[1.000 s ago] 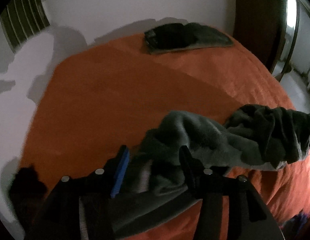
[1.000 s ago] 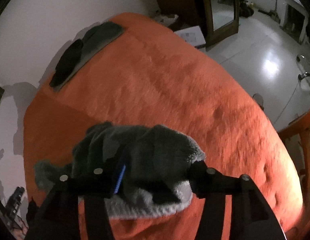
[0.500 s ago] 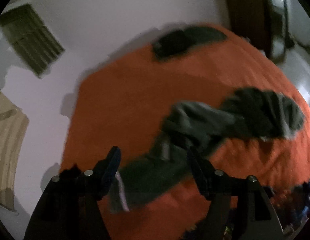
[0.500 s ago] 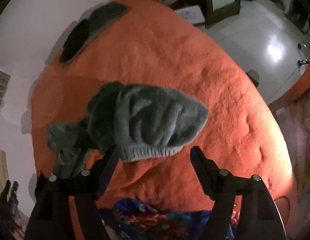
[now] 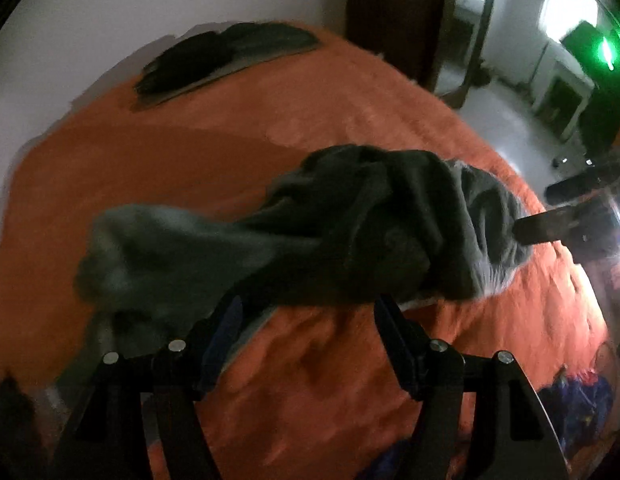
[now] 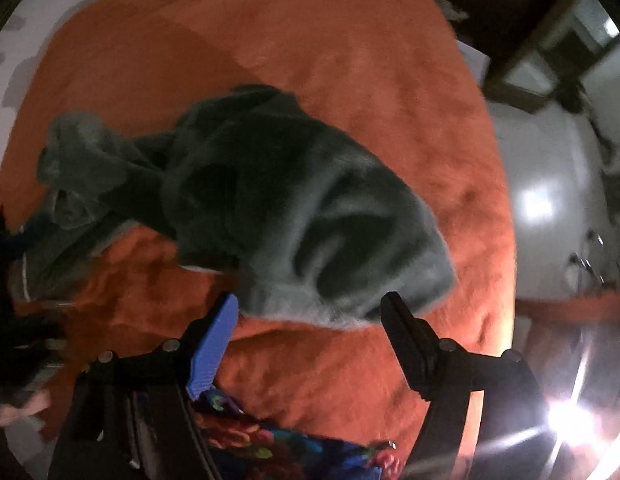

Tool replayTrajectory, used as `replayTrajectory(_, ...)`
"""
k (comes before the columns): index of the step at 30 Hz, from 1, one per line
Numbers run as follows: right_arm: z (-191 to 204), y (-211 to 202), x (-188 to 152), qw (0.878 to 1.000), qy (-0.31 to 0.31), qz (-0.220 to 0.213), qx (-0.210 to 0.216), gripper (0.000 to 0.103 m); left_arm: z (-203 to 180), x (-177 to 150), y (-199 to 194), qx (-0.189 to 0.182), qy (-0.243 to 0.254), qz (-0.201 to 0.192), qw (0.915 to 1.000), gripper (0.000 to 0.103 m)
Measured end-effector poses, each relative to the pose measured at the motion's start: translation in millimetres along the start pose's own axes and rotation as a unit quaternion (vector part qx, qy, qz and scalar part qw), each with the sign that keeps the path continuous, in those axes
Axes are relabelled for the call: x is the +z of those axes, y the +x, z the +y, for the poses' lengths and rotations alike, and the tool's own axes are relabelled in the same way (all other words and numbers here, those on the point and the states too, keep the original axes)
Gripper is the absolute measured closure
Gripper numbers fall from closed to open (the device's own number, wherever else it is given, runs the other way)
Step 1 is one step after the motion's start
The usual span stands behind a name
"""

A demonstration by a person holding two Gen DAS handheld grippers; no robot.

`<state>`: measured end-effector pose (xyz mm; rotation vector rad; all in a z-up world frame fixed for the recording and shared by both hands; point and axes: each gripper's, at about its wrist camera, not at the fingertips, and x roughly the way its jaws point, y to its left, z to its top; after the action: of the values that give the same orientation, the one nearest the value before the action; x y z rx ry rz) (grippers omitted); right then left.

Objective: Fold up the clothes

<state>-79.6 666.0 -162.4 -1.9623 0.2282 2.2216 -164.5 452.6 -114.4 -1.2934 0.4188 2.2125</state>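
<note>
While both sets of jaws stand wide apart and grip nothing, the left gripper [image 5: 305, 316] and right gripper [image 6: 310, 312] hover just over the near edge of a crumpled grey fleece garment [image 6: 269, 200]. It lies bunched (blurred, possibly a sweater) on the orange blanket [image 6: 330, 60], well apart from dark folded clothes [image 5: 225, 56] by the wall.

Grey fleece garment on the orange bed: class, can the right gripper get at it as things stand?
Probably yes. The right gripper is open, the grey fleece garment lies just beyond its fingertips, and nothing stands between them.
</note>
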Motion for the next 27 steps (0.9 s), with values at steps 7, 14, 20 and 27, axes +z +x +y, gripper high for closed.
replayTrajectory(7,4,79,3,0.997,-0.014,0.004,0.080,0.030,15,-1,96,-0.069,-0.037,0.029,0.9965,0.033)
replayTrajectory(14,-62,32,17,0.988,0.084,-0.070,0.112,0.091,-4,18,101,-0.117,0.017,0.057,0.9914,0.089)
replayTrajectory(20,-132,-27,36,0.962,0.181,-0.147,0.145,0.095,7,93,56,-0.112,0.075,0.016,0.9908,0.099)
replayTrajectory(27,-195,-95,69,0.924,0.253,-0.220,0.184,0.096,44,202,-3,-0.116,0.042,-0.051,0.9911,0.099)
